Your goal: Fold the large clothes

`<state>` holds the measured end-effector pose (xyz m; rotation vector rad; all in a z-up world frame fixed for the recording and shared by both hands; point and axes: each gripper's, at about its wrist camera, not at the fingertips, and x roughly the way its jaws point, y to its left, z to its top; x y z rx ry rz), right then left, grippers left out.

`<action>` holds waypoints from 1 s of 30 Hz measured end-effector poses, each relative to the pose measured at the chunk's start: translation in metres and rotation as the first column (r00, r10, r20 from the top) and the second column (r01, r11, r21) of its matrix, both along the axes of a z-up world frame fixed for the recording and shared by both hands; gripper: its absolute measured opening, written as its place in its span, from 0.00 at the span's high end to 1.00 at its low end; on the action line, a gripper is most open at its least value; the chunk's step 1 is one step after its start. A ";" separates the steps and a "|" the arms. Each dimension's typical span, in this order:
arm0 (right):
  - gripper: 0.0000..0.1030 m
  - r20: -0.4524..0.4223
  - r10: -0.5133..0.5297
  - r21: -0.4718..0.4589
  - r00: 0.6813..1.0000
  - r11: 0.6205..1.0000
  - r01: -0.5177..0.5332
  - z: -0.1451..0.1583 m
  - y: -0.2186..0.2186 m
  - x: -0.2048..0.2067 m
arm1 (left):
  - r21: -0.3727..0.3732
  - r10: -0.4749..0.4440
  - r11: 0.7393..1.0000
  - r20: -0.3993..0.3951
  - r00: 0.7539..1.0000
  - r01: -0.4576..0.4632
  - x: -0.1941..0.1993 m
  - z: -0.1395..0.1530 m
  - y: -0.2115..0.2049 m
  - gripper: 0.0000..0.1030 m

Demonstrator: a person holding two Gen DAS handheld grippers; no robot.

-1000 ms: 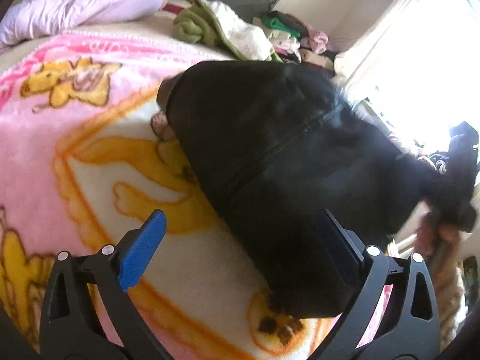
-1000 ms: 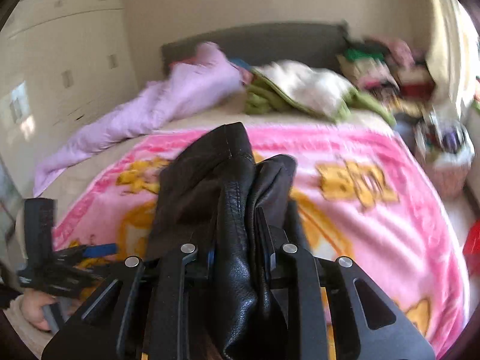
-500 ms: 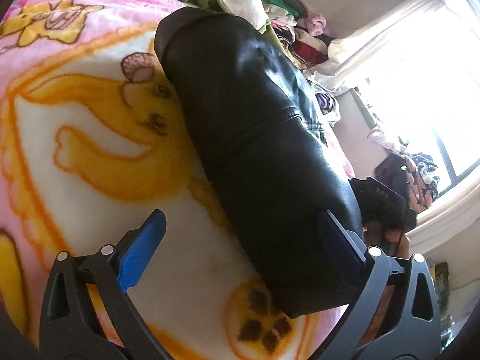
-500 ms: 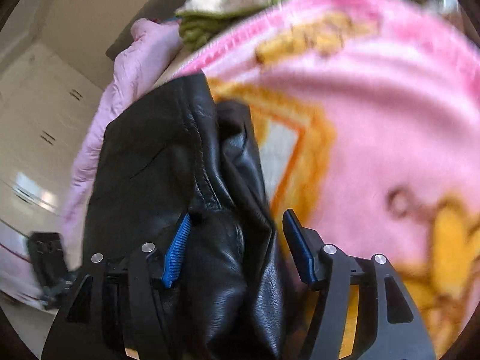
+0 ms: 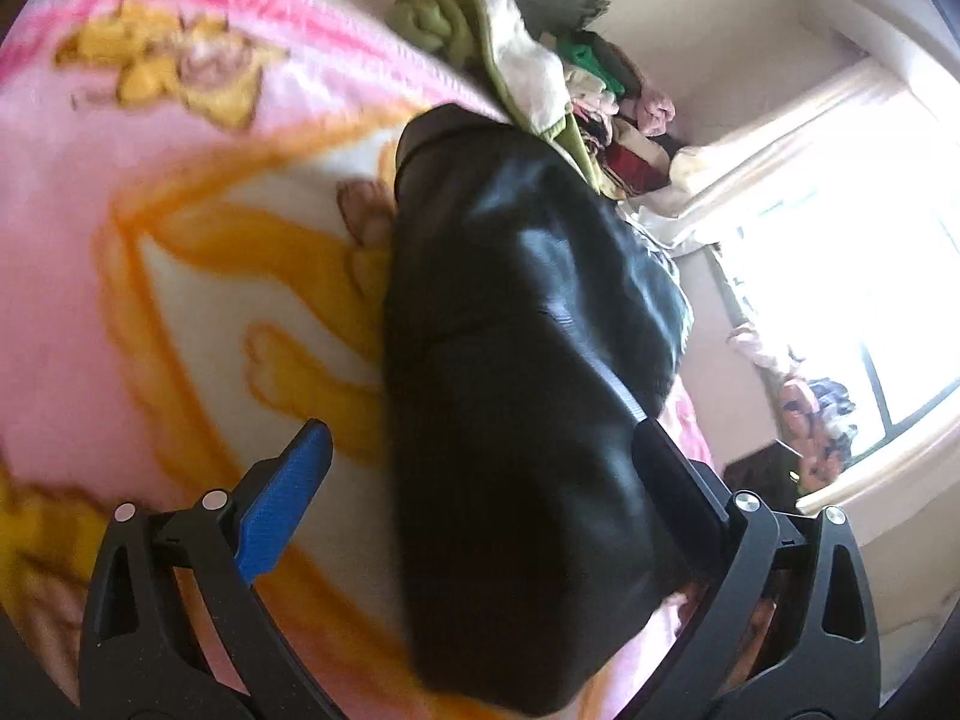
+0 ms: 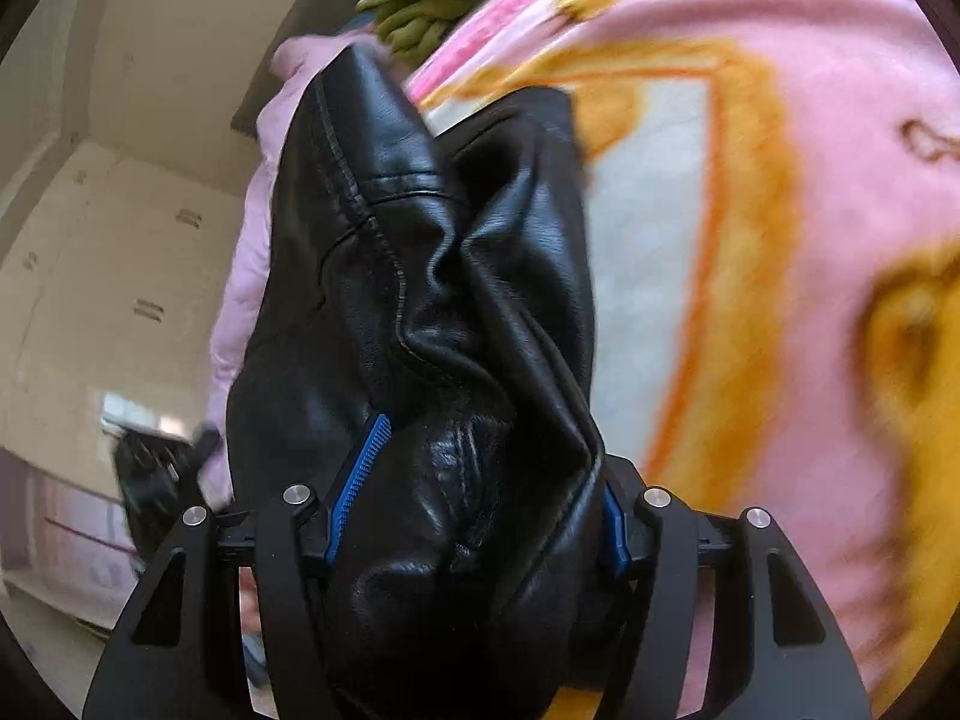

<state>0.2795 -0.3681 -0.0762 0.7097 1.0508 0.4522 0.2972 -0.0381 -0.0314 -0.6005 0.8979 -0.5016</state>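
Observation:
A black leather jacket [image 5: 528, 360] lies bunched lengthwise on the pink cartoon blanket [image 5: 120, 240] of the bed. My left gripper [image 5: 480, 450] is open; the jacket's near end lies between its fingers, against the right finger [image 5: 678, 480], while the blue-padded left finger [image 5: 288, 492] stands apart from it. In the right wrist view my right gripper [image 6: 474, 480] has its jaws parted, with a thick bunch of the jacket [image 6: 432, 276] filling the gap between the blue pads [image 6: 360, 474].
A green and white heap of clothes [image 5: 480, 42] sits at the head of the bed, with more clothes [image 5: 612, 108] piled beyond. A lilac duvet [image 6: 240, 276] lies to one side. A bright window [image 5: 852, 276] is on the right, white cupboards [image 6: 90, 276] on the left.
My right gripper has gone from shut on the jacket to parted jaws, and it has dropped low toward the bed. The jacket has come down onto the blanket. My left gripper stays open.

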 end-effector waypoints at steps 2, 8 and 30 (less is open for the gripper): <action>0.43 0.014 0.015 0.005 1.000 1.000 -0.015 0.002 0.025 -0.010 | 0.056 -0.006 0.998 0.014 1.000 0.005 0.002 0.008 -0.004 0.09; 0.32 0.076 -0.039 -0.161 0.996 0.986 0.051 0.027 0.022 -0.018 | 0.197 -0.050 0.979 0.028 0.998 0.044 -0.005 0.007 -0.023 0.09; 0.85 0.358 -0.081 -0.156 0.930 0.977 0.145 0.105 0.016 0.026 | 0.308 -0.089 0.949 0.069 0.994 0.063 -0.020 0.013 -0.026 0.09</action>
